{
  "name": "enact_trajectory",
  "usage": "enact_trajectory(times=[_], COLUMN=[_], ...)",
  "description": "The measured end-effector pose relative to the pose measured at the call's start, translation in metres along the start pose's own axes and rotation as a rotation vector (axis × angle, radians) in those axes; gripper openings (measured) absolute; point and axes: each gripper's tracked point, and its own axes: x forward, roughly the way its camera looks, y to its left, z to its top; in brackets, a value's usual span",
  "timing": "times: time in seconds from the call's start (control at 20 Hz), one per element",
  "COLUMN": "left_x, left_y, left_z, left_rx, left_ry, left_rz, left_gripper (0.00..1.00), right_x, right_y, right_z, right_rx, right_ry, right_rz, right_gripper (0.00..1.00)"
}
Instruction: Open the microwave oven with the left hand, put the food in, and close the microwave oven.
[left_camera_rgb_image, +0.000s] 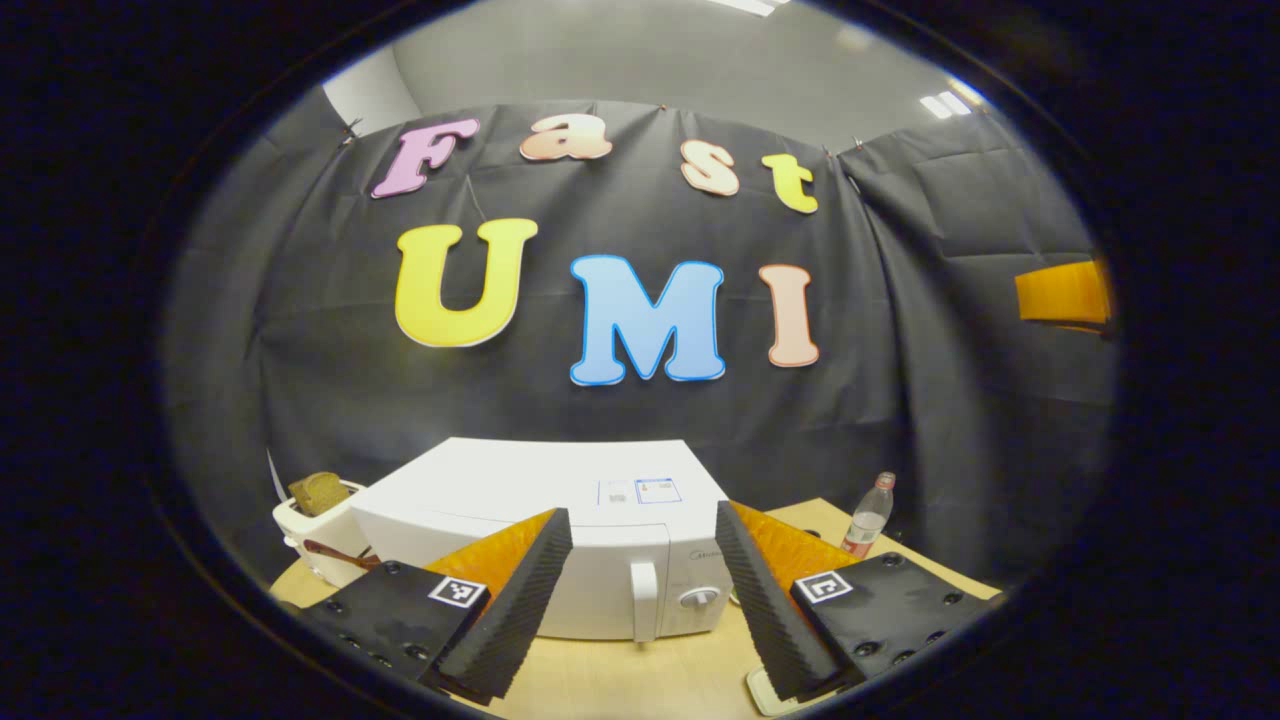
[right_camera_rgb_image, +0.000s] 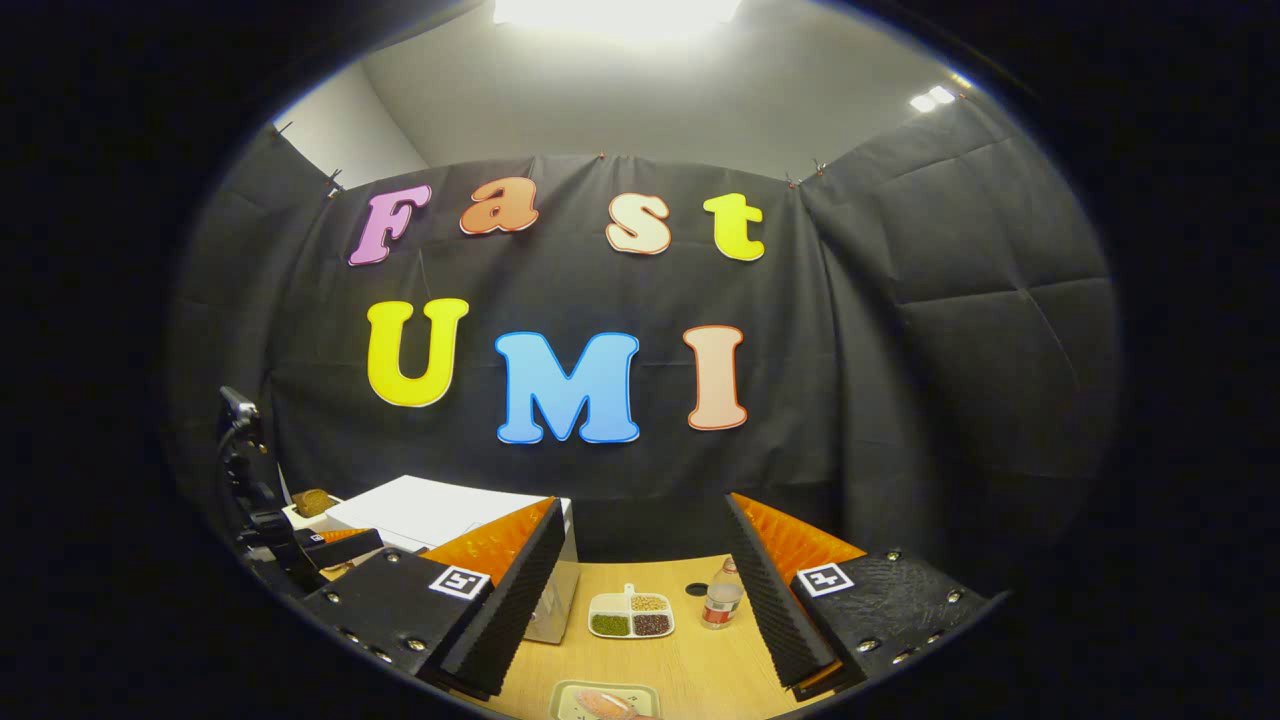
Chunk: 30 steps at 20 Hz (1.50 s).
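Left gripper view: we see the left claw (left_camera_rgb_image: 643, 590) with its jaws spread wide and nothing between them, held above the wooden worktop (left_camera_rgb_image: 640, 680). Straight ahead of it, framed by the two fingers, stands the white microwave oven (left_camera_rgb_image: 560, 520) with its door shut; the door handle (left_camera_rgb_image: 645, 600) and a round knob (left_camera_rgb_image: 700, 598) face the claw. Beyond the left finger we note a white toaster (left_camera_rgb_image: 315, 535) with a slice of bread (left_camera_rgb_image: 318, 490) upright in it, and beyond the right finger a clear bottle (left_camera_rgb_image: 868, 520). Right gripper view: we see the right claw (right_camera_rgb_image: 640, 590), likewise wide open and empty. Ahead and below it, on the worktop (right_camera_rgb_image: 690, 670), lie a divided dish of grains (right_camera_rgb_image: 630, 615) and the bottle (right_camera_rgb_image: 720, 595); nearest the claw, at the lower edge, the food sits on a small plate (right_camera_rgb_image: 570, 700). The microwave oven (right_camera_rgb_image: 440, 510) stands to the left, behind the left finger, with the left claw (right_camera_rgb_image: 330, 545) farther left.
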Motion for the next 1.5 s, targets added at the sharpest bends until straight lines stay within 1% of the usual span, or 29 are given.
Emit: enact_trajectory(times=[0.15, 0.4, 0.55, 0.65, 0.75, 0.9, 1.0, 1.05, 1.1, 1.15, 1.2, 1.25, 1.3, 1.35, 1.45, 1.5], left_x=[0.022, 0.056, 0.074, 0.084, 0.088, 0.092, 0.091, 0.092, 0.091, 0.090, 0.089, 0.088, 0.087, 0.086, 0.087, 0.086], left_y=[-0.006, -0.004, 0.000, 0.003, 0.003, 0.006, -0.002, -0.001, -0.001, -0.002, -0.002, -0.002, -0.002, -0.002, -0.002, -0.002], left_z=[-0.032, -0.091, -0.116, -0.131, -0.143, -0.156, -0.159, -0.160, -0.161, -0.160, -0.160, -0.159, -0.159, -0.157, -0.158, -0.158], left_rx=[0.011, -0.029, -0.030, -0.028, -0.025, -0.053, -0.059, -0.027, 0.001, 0.003, -0.022, -0.045, -0.049, -0.048, -0.053, -0.062], left_ry=[0.057, 0.170, 0.230, 0.264, 0.295, 0.330, 0.343, 0.345, 0.348, 0.357, 0.360, 0.365, 0.365, 0.364, 0.369, 0.376], left_rz=[-0.010, -0.010, -0.003, -0.008, -0.013, -0.011, -0.046, -0.058, -0.060, -0.070, -0.073, -0.073, -0.078, -0.079, -0.089, -0.092], left_gripper=[0.96, 0.96, 0.97, 0.92, 0.92, 0.82, 0.52, 0.36, 0.34, 0.33, 0.30, 0.30, 0.25, 0.25, 0.19, 0.19], right_x=[-0.002, -0.003, -0.002, -0.002, 0.000, 0.002, 0.004, 0.005, 0.006, 0.007, 0.008, 0.008, 0.009, 0.009, 0.010, 0.010], right_y=[-0.012, -0.028, -0.035, -0.039, -0.043, -0.046, -0.046, -0.044, -0.042, -0.040, -0.038, -0.035, -0.032, -0.030, -0.027, -0.027], right_z=[-0.005, -0.014, -0.018, -0.019, -0.020, -0.024, -0.026, -0.027, -0.027, -0.028, -0.029, -0.029, -0.029, -0.029, -0.029, -0.029], right_rx=[-0.007, -0.013, -0.007, -0.005, -0.006, 0.003, 0.008, 0.011, 0.014, 0.015, 0.016, 0.016, 0.016, 0.017, 0.014, 0.010], right_ry=[0.014, 0.034, 0.047, 0.050, 0.053, 0.063, 0.068, 0.070, 0.072, 0.073, 0.072, 0.072, 0.071, 0.071, 0.068, 0.066], right_rz=[-0.030, -0.068, -0.082, -0.092, -0.100, -0.106, -0.104, -0.101, -0.096, -0.091, -0.084, -0.077, -0.072, -0.067, -0.056, -0.053], right_gripper=[0.96, 0.96, 0.96, 0.96, 0.96, 0.96, 0.96, 0.96, 0.96, 0.96, 0.96, 0.96, 0.96, 0.96, 0.96, 0.96])
